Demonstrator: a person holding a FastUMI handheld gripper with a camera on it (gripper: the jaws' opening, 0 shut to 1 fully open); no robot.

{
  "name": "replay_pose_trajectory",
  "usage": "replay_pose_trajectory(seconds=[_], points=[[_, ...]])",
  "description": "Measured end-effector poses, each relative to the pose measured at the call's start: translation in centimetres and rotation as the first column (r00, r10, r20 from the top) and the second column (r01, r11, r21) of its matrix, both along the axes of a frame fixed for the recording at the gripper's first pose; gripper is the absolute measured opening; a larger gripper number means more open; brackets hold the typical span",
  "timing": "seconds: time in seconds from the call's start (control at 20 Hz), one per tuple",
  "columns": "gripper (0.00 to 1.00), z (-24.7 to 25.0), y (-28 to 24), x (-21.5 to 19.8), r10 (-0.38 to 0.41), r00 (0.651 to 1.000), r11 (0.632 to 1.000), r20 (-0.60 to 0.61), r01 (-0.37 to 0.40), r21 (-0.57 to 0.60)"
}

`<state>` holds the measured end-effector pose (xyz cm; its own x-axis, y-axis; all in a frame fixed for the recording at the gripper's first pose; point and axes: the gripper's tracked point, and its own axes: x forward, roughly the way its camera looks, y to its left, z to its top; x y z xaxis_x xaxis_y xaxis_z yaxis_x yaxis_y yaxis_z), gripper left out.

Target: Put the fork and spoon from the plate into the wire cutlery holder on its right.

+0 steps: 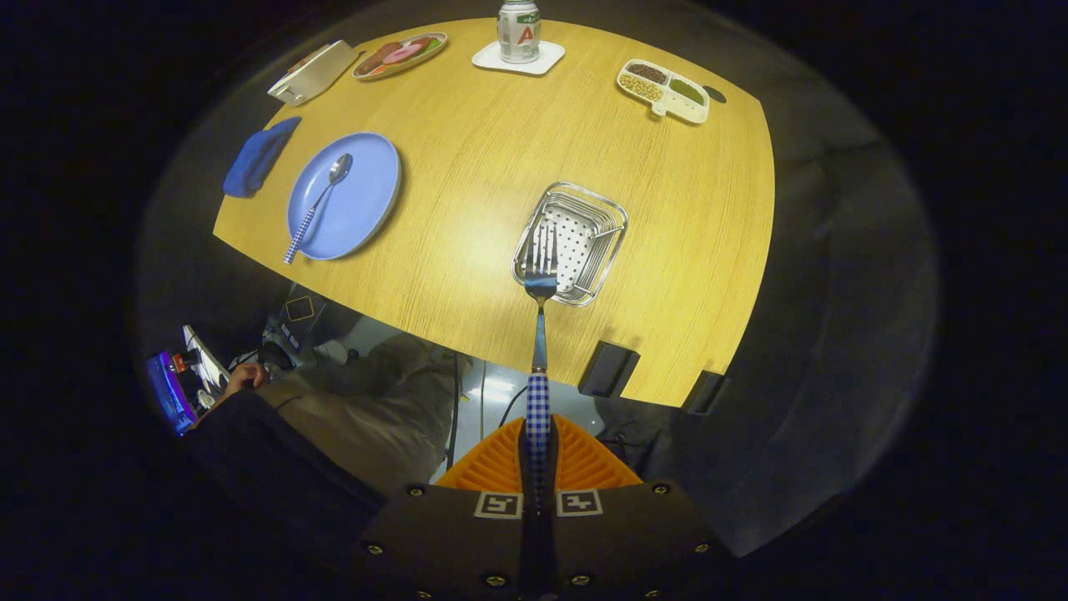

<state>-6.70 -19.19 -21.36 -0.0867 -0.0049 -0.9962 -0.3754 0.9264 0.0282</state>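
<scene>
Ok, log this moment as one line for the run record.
gripper: shut on fork | fork tines over wire cutlery holder, not released | spoon on blue plate | next: likely release fork, fetch spoon

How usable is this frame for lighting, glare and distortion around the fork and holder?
Gripper view: the fisheye bows the table edges; a soft glare patch lies on the wood just left of the wire cutlery holder; the surroundings fall dark. The fork, clamped in the gripper, reads sharp, as does the spoon on the blue plate.
</scene>
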Motion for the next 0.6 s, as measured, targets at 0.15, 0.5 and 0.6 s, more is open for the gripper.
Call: replay_pose_trajectory(seconds=[0.15, 0.5, 0.6], points=[[0.00, -0.9, -0.3, 1.0, 0.010, 0.999, 1.000, -0.044, -0.011, -0.012], [0.01, -3.5, -0.5, 4.2, -0.019, 0.988, 0.999, -0.150, 0.011, -0.051], [0.01, -4.1, 0.2, 4.3, -0.043, 0.979, 0.998, -0.202, 0.035, -0.042]])
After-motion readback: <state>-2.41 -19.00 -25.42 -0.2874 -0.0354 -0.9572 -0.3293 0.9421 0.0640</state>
